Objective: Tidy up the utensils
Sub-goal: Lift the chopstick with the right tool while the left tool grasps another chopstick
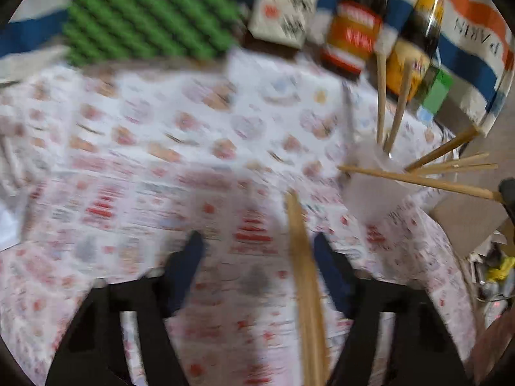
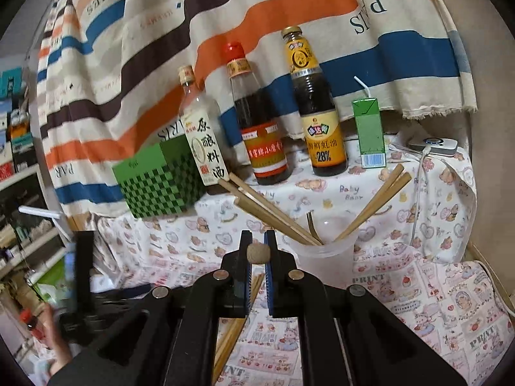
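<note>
Printed tablecloth (image 2: 418, 289), right gripper (image 2: 256, 244) level, seemingly pinching chopstick (image 2: 256, 253)

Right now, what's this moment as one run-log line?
left gripper: open around one chopstick | right gripper: shut on another chopstick | cup: holds chopsticks

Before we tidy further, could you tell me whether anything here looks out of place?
A loose chopstick lies on the tablecloth, outside the cup. The chopsticks in the cup splay in opposite directions rather than standing together. Nothing looks spilled.

Green checkered box (image 2: 157, 180), striped orange-blue cloth (image 2: 289, 6), tan chopsticks (image 2: 273, 215)
</note>
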`<state>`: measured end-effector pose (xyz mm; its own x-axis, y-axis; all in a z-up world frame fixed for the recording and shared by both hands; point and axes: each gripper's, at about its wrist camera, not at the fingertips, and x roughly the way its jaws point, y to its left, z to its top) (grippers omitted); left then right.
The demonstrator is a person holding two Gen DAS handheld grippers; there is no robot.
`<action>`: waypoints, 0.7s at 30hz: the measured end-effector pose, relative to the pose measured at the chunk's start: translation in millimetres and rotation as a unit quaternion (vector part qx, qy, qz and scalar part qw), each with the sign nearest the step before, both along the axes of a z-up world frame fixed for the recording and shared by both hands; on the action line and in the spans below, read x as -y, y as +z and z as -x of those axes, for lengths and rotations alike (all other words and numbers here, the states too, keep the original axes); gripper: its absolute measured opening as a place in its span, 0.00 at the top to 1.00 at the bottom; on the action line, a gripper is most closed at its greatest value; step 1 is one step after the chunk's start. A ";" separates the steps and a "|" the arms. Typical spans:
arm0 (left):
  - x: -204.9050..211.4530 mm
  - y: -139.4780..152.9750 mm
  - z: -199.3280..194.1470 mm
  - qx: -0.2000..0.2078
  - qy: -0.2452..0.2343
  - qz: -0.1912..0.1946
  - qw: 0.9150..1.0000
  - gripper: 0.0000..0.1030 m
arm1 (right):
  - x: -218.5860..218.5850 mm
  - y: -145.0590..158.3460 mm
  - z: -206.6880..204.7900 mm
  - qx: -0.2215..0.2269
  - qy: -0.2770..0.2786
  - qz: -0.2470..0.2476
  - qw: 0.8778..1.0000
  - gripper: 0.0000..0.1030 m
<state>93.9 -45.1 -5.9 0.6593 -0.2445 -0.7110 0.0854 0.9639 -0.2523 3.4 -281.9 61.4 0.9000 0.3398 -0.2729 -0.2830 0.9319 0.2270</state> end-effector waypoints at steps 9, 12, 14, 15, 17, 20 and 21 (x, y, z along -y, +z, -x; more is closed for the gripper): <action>38.5 -15.9 -57.7 -0.045 -0.035 -0.037 0.998 0.71 | 9.6 -7.8 -11.3 -0.006 -0.041 0.007 0.999 0.92; 44.3 -29.6 -73.6 -0.064 -0.043 -0.037 0.996 0.79 | 8.8 -10.6 -17.1 -0.011 -0.050 0.024 0.998 0.92; 50.7 -36.1 -83.0 -0.081 -0.051 -0.047 0.994 0.92 | 7.9 -13.7 -21.0 -0.017 -0.052 0.028 0.998 0.92; 52.8 -36.5 -84.0 -0.078 -0.046 -0.053 0.994 0.92 | 7.8 -14.8 -22.3 -0.020 -0.051 0.027 0.998 0.92; 59.6 -35.8 -82.5 -0.066 -0.054 -0.074 0.994 0.92 | 7.0 -15.4 -21.9 -0.018 -0.051 0.028 0.998 0.92; 67.8 -39.2 -80.5 -0.059 -0.066 -0.092 0.992 0.93 | 8.0 -13.7 -20.2 -0.011 -0.055 0.029 0.998 0.92; 68.0 -40.1 -80.0 -0.060 -0.070 -0.084 0.992 0.93 | 8.7 -13.3 -20.1 -0.011 -0.054 0.027 0.998 0.92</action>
<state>173.8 -113.1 -45.9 0.5354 -0.1992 -0.8207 0.2003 0.9740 -0.1057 23.5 -290.6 48.1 0.9242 0.2248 -0.3089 -0.1754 0.9679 0.1798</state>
